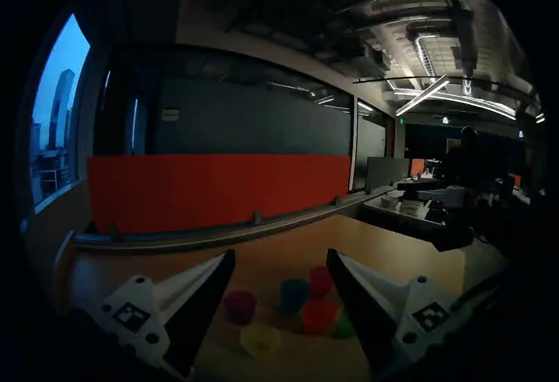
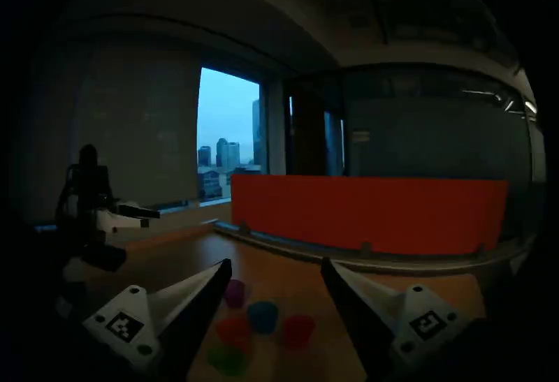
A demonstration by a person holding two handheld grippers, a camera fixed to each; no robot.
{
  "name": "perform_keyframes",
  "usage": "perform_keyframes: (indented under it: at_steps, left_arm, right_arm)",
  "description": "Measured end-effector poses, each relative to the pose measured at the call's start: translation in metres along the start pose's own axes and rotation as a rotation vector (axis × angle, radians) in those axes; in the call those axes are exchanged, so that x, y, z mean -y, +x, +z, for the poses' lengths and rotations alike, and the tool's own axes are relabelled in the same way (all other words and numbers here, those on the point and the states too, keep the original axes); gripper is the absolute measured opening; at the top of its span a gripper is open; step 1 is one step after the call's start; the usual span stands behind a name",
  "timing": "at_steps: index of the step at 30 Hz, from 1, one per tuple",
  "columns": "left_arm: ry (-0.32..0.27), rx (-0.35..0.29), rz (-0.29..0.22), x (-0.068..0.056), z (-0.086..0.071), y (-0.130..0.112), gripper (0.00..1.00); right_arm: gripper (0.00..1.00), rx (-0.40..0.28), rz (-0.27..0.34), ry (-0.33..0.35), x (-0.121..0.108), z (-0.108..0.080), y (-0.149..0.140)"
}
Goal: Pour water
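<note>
Several small coloured cups stand in a cluster on a wooden table (image 1: 391,249). In the left gripper view I see a purple cup (image 1: 240,306), a blue cup (image 1: 295,295), two red cups (image 1: 319,315), a yellow cup (image 1: 260,340) and a green cup (image 1: 343,327). My left gripper (image 1: 279,256) hovers above and short of them, open and empty. In the right gripper view the purple cup (image 2: 235,292), blue cup (image 2: 263,316), a red cup (image 2: 298,330) and the green cup (image 2: 227,359) lie between and below the fingers. My right gripper (image 2: 274,265) is open and empty too.
A red partition (image 1: 216,190) (image 2: 370,213) runs along the table's far edge, with dark glass behind it. A black and white device (image 2: 94,218) stands at the left in the right gripper view. Cluttered desks (image 1: 419,207) lie to the right. The room is dim.
</note>
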State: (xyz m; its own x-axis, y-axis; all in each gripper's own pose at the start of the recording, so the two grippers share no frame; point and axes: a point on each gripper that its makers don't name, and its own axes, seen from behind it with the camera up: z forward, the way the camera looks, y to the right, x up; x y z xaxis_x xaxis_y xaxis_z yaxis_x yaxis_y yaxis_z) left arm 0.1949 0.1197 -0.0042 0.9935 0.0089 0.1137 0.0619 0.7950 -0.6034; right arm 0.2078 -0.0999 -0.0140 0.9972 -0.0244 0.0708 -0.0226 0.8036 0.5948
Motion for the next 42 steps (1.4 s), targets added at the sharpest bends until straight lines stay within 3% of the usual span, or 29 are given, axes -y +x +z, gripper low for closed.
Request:
perform_keyframes:
  at_steps: [9, 24, 30, 42]
  left_arm:
    - [-0.077, 0.027, 0.043, -0.011, 0.010, -0.011, 0.97]
    - [-0.267, 0.143, 0.111, -0.055, 0.017, -0.062, 0.97]
    - [-0.327, 0.186, 0.139, -0.073, 0.020, -0.083, 0.97]
    - [-0.414, 0.238, 0.147, -0.102, 0.030, -0.122, 0.97]
  right_arm:
    - [0.99, 0.079, -0.056, 0.067, 0.007, 0.006, -0.012]
    - [0.99, 0.170, -0.118, 0.190, 0.019, 0.015, -0.015]
    - [0.99, 0.189, -0.138, 0.204, 0.020, 0.020, -0.015]
    - [0.99, 0.230, -0.151, 0.227, 0.016, 0.029, -0.023]
